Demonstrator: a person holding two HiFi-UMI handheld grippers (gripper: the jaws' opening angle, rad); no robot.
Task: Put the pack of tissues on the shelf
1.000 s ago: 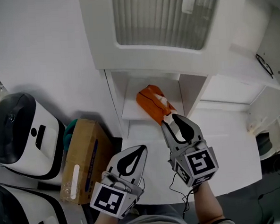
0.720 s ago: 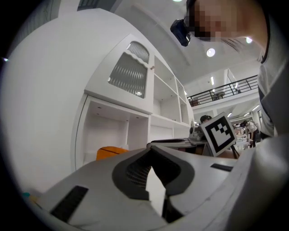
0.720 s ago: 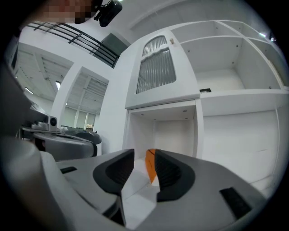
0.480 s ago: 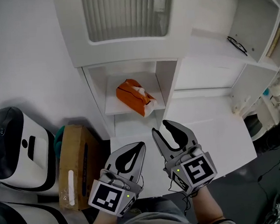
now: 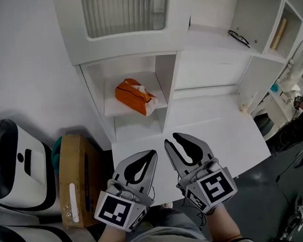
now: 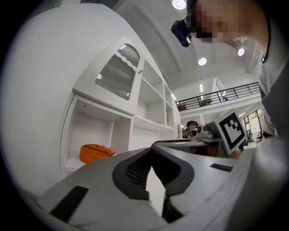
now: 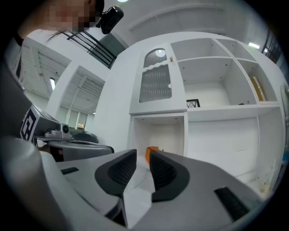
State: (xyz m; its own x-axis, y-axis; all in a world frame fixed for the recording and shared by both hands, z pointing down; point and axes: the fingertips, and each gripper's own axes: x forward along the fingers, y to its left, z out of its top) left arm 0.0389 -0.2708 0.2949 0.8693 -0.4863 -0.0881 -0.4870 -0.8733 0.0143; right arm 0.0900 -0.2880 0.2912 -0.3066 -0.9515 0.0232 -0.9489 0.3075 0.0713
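My left claw (image 5: 152,154) points level, jaws pressed together at the tips, nothing between them. My right claw (image 5: 172,139) sits just beside it, also level. Its jaws stand a little apart and have just been closing, with nothing between them.

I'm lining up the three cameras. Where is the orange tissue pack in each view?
Head view: tissue pack on the shelf, upper centre-left.
Left gripper view: tissue pack left of centre, low.
Right gripper view: tissue pack at centre, partly hidden.
Shared landmark: slatted cabinet door above it.
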